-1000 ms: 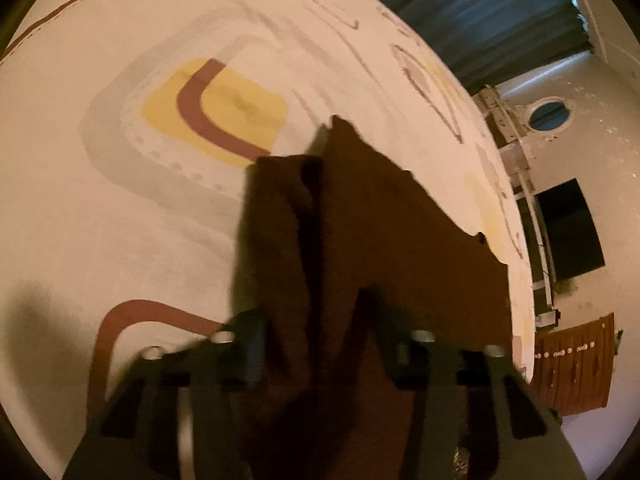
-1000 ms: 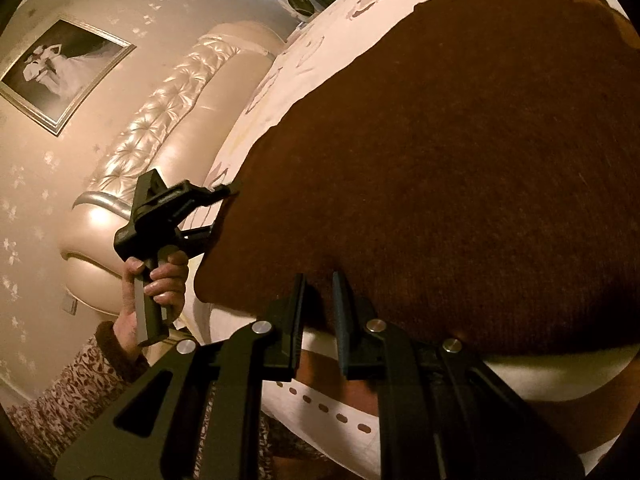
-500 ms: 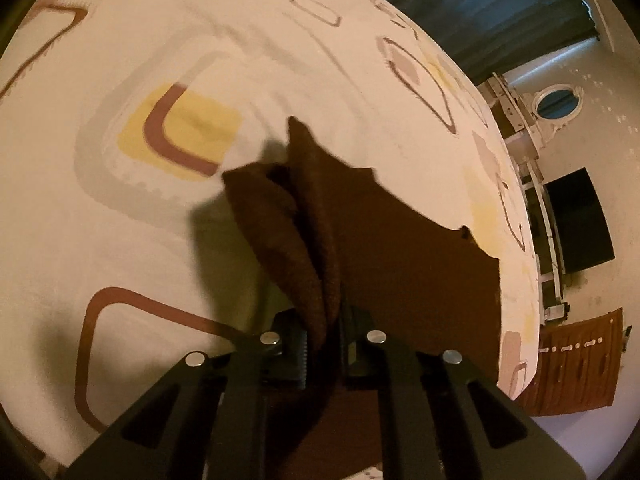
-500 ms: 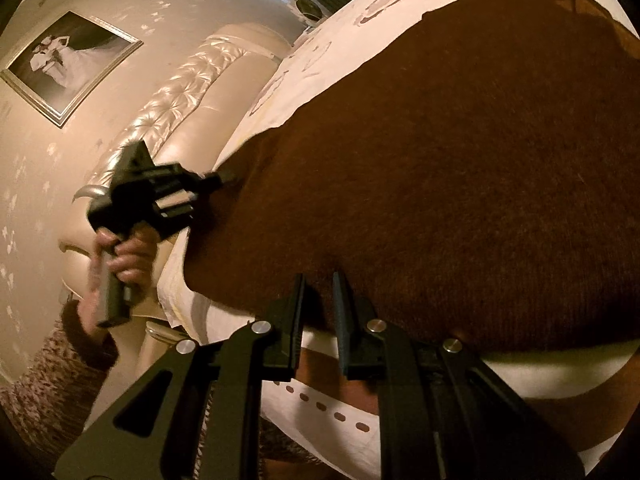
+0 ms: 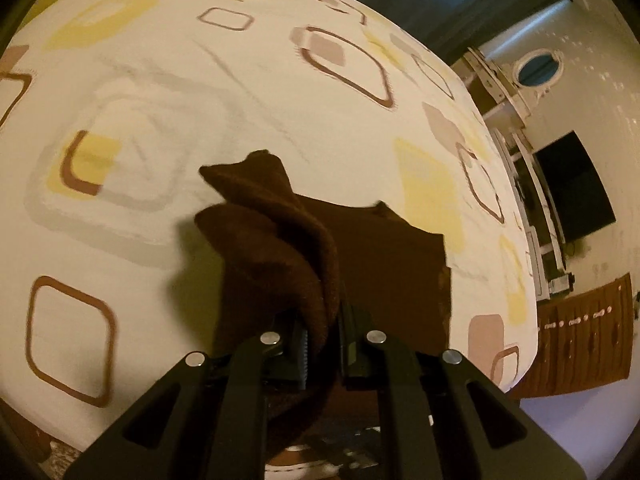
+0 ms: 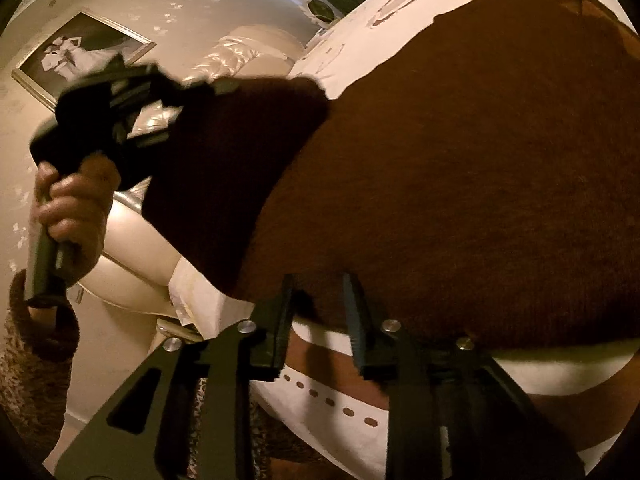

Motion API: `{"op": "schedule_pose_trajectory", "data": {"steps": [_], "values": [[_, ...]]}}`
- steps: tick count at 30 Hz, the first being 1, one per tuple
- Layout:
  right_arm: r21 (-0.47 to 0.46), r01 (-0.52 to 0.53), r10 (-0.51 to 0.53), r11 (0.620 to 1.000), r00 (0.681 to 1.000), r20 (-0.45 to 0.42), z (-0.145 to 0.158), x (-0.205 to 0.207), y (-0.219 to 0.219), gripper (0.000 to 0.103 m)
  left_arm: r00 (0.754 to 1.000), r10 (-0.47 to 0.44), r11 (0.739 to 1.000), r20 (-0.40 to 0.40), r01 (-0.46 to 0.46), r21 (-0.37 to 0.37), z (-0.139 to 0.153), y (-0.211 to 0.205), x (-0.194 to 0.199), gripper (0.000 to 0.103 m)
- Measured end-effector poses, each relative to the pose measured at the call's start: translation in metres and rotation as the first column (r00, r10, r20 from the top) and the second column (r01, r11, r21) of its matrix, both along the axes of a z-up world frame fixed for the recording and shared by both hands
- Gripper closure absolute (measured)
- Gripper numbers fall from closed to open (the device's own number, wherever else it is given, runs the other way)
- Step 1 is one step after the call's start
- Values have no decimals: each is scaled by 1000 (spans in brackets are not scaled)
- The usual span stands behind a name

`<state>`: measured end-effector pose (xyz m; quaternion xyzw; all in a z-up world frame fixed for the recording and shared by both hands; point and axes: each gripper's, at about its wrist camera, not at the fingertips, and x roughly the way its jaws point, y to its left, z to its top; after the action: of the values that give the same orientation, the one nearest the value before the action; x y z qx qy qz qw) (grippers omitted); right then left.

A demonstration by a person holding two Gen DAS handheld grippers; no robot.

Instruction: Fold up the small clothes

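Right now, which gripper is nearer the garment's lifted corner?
Left. The left gripper is shut on the lifted corner of the brown garment. The right gripper sits at the garment's near edge, jaws opening, with nothing visibly pinched.

My left gripper (image 5: 323,344) is matte black plastic with ridged pads and four round silver screws on its angular arms. My right gripper (image 6: 316,320) matches it. My left hand (image 6: 72,204) wears a speckled brown knit sleeve (image 6: 32,368).

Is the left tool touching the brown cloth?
Touching. The left wrist view shows the left tool shut on a bunched fold of the brown cloth, lifting it off the bedsheet.
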<state>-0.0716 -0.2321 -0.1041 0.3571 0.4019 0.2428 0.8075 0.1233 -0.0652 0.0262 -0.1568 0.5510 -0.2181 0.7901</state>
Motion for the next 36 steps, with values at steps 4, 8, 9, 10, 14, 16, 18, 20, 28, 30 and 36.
{"op": "schedule_pose_trajectory", "data": {"steps": [4, 8, 9, 10, 14, 16, 18, 20, 28, 30, 36], "values": [[-10, -6, 7, 1000, 1000, 30, 1, -4, 1, 73, 1000, -23, 1000, -5, 23, 12, -2, -35, -5, 92], [-11, 1, -1, 1000, 999, 51, 4, -11, -1, 69, 998, -61, 997, 8, 61, 52, -7, -72, -11, 92], [-3, 7, -7, 1000, 999, 52, 4, -13, -3, 68, 998, -69, 996, 9, 68, 59, -9, -79, -13, 92], [7, 12, -12, 1000, 999, 51, 4, -15, -5, 67, 997, -78, 995, 10, 77, 69, -11, -87, -14, 92], [78, 70, -71, 994, 997, 14, 2, -26, -22, 67, 996, -92, 990, 2, 92, 107, -23, -116, -19, 92], [115, 100, -100, 988, 995, -4, 0, -30, -30, 67, 995, -101, 984, 3, 99, 147, -33, -132, -22, 92], [132, 116, -115, 984, 993, -13, -1, -35, -35, 67, 994, -108, 976, 8, 104, 190, -41, -144, -26, 92], [150, 133, -131, 980, 991, -23, -3, -42, -40, 67, 994, -109, 969, -2, 106, 223, -52, -155, -27, 92], [192, 181, -167, 965, 982, -87, -12, -57, -51, 67, 988, -154, 965, 6, 149, 215, -53, -175, -35, 85], [208, 192, -173, 959, 979, -105, -16, -61, -53, 67, 979, -202, 962, 8, 197, 187, -49, -182, -40, 84], [198, 195, -172, 961, 977, -125, -16, -55, -55, 64, 962, -271, 961, 29, 268, 63, -32, -186, -58, 76]]}}
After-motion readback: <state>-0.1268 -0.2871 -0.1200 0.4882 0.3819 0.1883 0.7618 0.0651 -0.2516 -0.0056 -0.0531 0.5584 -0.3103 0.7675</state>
